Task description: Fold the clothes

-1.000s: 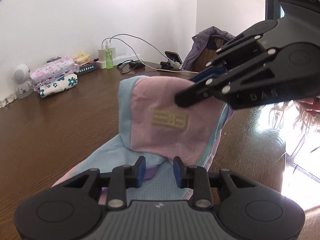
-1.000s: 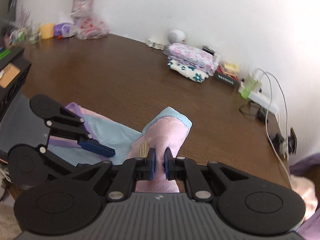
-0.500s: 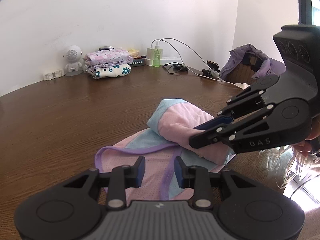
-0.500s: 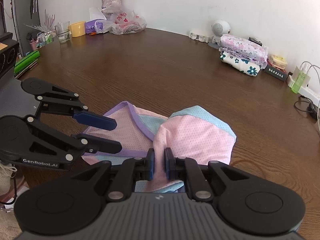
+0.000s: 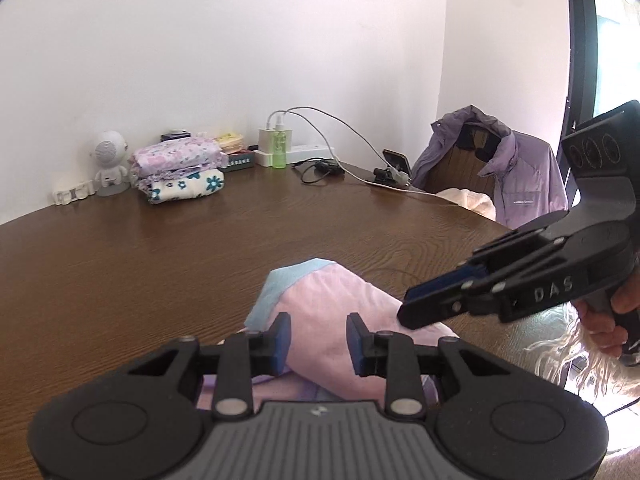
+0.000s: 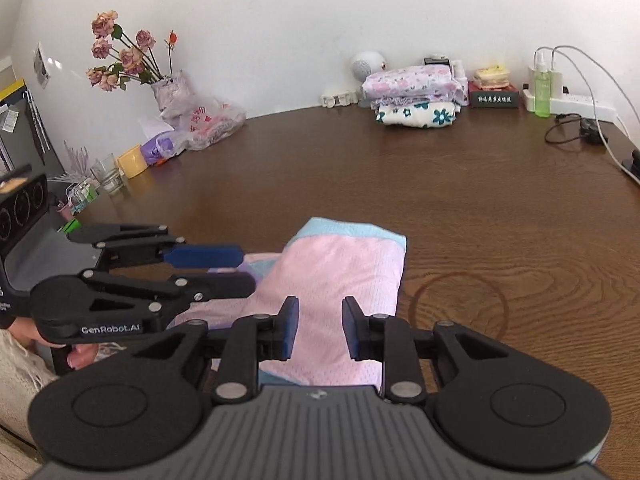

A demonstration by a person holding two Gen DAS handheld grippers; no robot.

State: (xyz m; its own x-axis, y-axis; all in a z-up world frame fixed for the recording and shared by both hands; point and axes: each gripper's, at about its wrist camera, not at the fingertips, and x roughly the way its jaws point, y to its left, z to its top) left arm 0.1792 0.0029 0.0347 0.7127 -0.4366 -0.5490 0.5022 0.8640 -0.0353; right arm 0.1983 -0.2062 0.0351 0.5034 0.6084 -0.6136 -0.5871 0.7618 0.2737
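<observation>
Garment (image 6: pixel 340 276) of pink mesh with pale-blue trim, folded over on itself, flat on brown tabletop (image 6: pixel 500 184) at the near edge. Right gripper (image 6: pixel 320 330) above the fold at 6 o'clock of its own view, blue pads apart, nothing between them, pink cloth visible through the gap. Left gripper (image 5: pixel 318 340) likewise parted and empty, over the near end of the same cloth. In the right wrist view, left gripper at 9 o'clock, fingers (image 6: pixel 202 257) spread one above the other beside the lilac-edged layer. In the left wrist view, right gripper at 3 o'clock, tips close over the pink fold; contact not discernible. Hand (image 5: pixel 608 316) around its handle. Stack of folded floral clothes (image 6: pixel 416 96) at 1 o'clock against the wall, well apart. Dried roses (image 6: pixel 124 52) at 10 o'clock.
</observation>
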